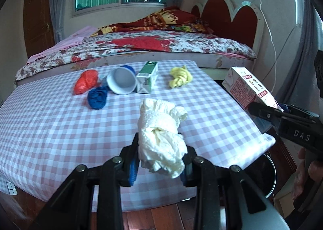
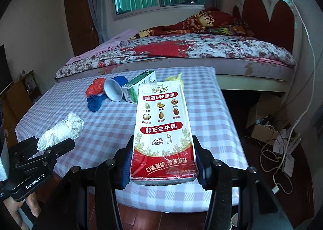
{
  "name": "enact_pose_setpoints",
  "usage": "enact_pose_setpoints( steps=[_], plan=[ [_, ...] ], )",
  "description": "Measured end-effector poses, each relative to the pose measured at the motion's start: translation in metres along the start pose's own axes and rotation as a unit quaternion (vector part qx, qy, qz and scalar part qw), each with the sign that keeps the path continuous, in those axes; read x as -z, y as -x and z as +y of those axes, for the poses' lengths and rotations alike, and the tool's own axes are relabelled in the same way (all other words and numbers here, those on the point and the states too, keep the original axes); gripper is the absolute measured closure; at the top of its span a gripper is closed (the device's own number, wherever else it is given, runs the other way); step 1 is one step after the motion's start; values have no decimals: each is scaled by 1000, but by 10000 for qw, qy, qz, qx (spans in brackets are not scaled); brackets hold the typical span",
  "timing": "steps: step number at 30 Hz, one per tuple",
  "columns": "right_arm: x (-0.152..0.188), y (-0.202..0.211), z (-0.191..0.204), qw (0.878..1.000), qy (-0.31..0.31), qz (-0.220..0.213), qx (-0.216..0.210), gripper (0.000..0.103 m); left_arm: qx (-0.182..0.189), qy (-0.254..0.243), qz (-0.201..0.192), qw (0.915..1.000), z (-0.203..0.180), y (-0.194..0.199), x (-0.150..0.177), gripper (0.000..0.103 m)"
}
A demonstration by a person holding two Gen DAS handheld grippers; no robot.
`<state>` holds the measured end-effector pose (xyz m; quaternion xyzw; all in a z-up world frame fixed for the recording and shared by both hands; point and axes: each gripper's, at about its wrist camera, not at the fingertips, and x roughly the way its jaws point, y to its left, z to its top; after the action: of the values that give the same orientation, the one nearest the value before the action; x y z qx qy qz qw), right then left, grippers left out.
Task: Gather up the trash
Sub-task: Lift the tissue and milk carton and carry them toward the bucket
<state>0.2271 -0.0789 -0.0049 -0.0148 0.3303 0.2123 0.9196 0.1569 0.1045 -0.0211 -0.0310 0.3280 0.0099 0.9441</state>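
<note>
left gripper (image 1: 161, 161) clamped on white tissue wad (image 1: 161, 139), right gripper (image 2: 162, 167) gripping milk carton (image 2: 163, 129); keep both squeezed, carry level to bin (image 1: 268, 175), release over opening.

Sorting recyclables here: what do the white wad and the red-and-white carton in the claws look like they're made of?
Wad: soft embossed tissue paper, matte, judging by its dotted texture and crumples. Carton: coated paperboard, slightly glossy, with sharp folded edges and printed faces; any inner lining can't be seen.
</note>
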Motion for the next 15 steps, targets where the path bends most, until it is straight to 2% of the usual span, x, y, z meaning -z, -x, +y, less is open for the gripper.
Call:
enact_pose_setpoints(
  steps=[15],
  plan=[
    [20, 54, -44, 9993, 46, -268, 261, 50, 420, -375, -83, 9984, -60, 10, 8, 70]
  ],
)
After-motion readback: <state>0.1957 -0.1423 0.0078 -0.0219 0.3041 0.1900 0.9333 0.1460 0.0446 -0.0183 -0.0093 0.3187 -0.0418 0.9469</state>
